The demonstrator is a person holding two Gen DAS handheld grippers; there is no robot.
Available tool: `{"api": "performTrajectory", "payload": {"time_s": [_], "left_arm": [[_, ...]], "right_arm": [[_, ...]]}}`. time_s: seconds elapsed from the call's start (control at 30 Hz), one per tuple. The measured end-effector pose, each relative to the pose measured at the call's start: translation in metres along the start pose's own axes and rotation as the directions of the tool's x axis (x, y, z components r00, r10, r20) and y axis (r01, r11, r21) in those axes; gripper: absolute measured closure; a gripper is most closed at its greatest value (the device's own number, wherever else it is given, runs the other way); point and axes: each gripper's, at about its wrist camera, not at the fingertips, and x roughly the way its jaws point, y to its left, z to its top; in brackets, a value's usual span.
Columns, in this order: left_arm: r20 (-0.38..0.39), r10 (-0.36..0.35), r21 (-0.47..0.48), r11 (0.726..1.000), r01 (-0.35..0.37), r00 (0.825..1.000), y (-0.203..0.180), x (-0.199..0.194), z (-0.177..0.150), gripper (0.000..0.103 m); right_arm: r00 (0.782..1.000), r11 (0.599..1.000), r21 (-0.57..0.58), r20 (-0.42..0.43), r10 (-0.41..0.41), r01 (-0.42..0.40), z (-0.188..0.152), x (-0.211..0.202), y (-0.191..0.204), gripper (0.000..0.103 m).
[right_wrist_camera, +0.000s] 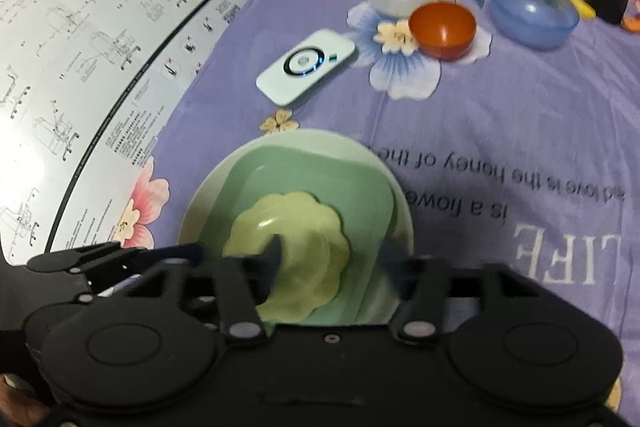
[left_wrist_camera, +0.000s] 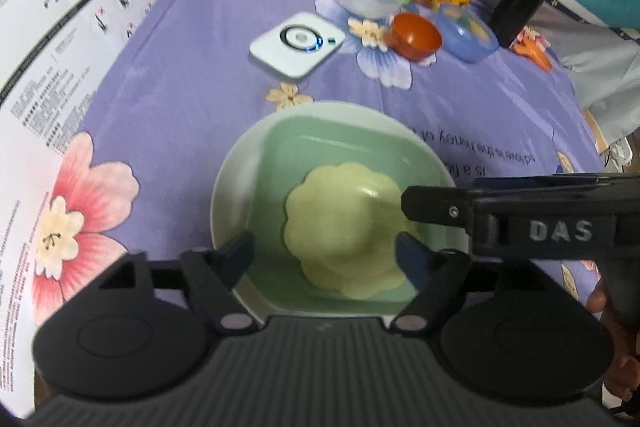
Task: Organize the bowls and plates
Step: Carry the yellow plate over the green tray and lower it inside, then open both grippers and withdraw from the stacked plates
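Left wrist view: a pale yellow flower-shaped plastic dish [left_wrist_camera: 346,233] sits inside a mint green square plate [left_wrist_camera: 352,163], nested on a round cream plate [left_wrist_camera: 240,163], near on the purple floral tablecloth [left_wrist_camera: 180,87]. Risk: one finger of the right gripper [right_wrist_camera: 334,255] overlaps the yellow dish, so pulling away could drag it off-centre. Both the left gripper [left_wrist_camera: 326,251] and the right one stand spread, gripping nothing.

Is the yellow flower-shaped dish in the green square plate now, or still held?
In and released. The yellow flower-shaped dish rests inside the green square plate, which sits on the round white plate. Left gripper and right gripper stand open around it.
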Motion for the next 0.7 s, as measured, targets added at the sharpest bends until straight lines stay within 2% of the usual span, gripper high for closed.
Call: {"api": "performTrajectory", "payload": {"time_s": [0.07,0.13,0.2,0.3,0.7], "left_arm": [[0.035,0.01,0.009,1.0,-0.01,0.999,0.0,-0.007,0.001,0.01],[0.06,0.018,0.021,1.0,-0.02,0.998,-0.002,-0.014,0.003,0.008],[0.084,0.024,0.028,0.999,-0.027,0.996,-0.002,-0.02,0.004,0.002],[0.113,0.029,0.034,0.999,-0.033,0.993,-0.002,-0.027,0.005,0.0],[0.182,0.052,0.065,0.996,-0.065,0.982,-0.021,-0.04,0.018,0.0]], "right_arm": [[1.0,1.0,-0.017,0.03,-0.001,0.001,-0.001,-0.007,0.0,0.02],[0.999,1.0,-0.026,0.049,0.001,0.0,0.0,-0.013,-0.001,0.009],[0.997,1.0,-0.023,0.071,0.003,-0.002,0.0,-0.019,-0.002,0.005],[0.995,1.0,-0.018,0.101,0.009,-0.007,0.0,-0.028,-0.005,0.0],[0.986,0.998,0.057,0.166,0.024,-0.034,-0.002,-0.056,-0.026,0.0]]}}
